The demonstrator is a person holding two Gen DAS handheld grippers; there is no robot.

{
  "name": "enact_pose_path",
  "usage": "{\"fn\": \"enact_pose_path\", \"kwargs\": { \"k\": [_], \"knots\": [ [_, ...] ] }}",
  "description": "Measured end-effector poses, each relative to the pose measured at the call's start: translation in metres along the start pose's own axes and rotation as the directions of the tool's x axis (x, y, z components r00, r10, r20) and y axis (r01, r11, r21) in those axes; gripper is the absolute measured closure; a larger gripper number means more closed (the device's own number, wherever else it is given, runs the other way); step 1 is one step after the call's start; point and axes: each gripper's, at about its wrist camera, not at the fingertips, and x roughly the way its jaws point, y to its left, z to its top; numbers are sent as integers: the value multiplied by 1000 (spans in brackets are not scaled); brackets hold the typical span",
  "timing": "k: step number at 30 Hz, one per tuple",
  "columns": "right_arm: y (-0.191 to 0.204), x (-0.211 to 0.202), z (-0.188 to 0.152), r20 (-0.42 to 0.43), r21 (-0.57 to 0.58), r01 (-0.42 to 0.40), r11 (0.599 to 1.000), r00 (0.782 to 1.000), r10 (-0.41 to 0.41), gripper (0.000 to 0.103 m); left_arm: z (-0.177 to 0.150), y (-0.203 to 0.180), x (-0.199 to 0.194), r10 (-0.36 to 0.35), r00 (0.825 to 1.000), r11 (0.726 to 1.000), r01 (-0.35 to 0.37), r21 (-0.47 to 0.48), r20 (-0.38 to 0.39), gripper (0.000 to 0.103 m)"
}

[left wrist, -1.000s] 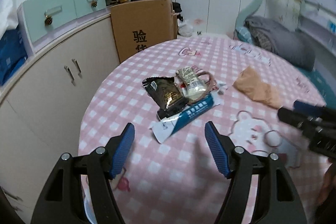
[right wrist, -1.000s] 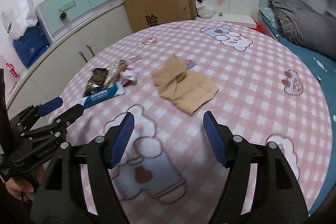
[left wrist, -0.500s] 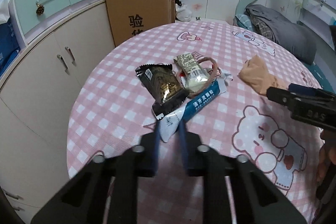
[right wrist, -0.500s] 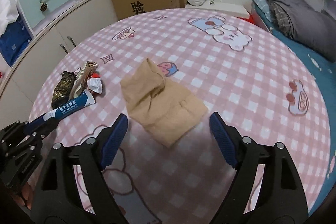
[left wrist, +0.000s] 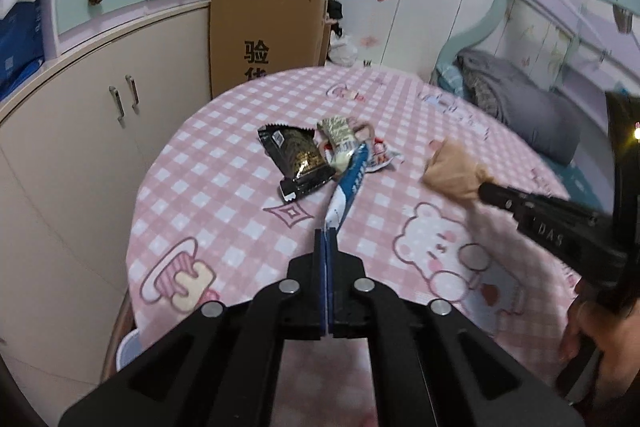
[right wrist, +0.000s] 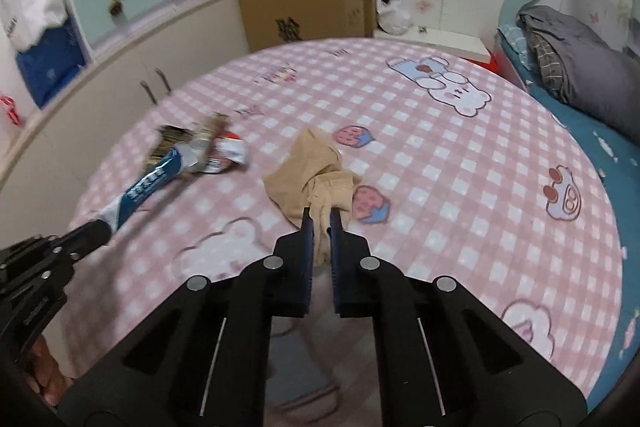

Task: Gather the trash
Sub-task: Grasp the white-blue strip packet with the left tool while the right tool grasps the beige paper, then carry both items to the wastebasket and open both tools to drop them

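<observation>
left wrist view: my left gripper [left wrist: 327,239] is clamped on the near end of the blue-white wrapper [left wrist: 349,187], long axis running far from my jaws into the wrapper pile [left wrist: 320,155]. right wrist view: my right gripper [right wrist: 321,227] pinches the tan crumpled paper [right wrist: 316,179], bunched just beyond the tips on the table [right wrist: 460,155], right of the pile.

The cardboard box [left wrist: 266,39] by the cupboard bears large black Chinese characters, the top one 验, the one below cut off by the table edge; the right gripper [left wrist: 486,191], seen from the left wrist, carries the raised letters "DAS"; the blue and white wrapper [left wrist: 350,183] has white print too blurred to read.
</observation>
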Motion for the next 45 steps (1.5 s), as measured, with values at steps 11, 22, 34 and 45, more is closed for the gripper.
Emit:
{"fn": "enact_pose_path", "kwargs": {
  "k": [11, 22, 34, 45],
  "knots": [
    [58, -66, -8, 95, -55, -123, 991, 987, 128, 96, -21, 21, -73, -24, 994, 995, 34, -94, 104, 103],
    [179, -74, -28, 40, -209, -268, 940, 958, 282, 96, -55, 101, -122, 97, 987, 968, -63, -244, 128, 103],
    [312, -16, -75, -146, -317, -415, 853, 910, 388, 96, -114, 220, -123, 276, 960, 869, -271, -415, -49, 103],
    [362, 54, -112, -267, -297, -455, 839, 884, 385, 96, -158, 293, -82, 290, 927, 795, -372, -479, -239, 102]
  ]
}}
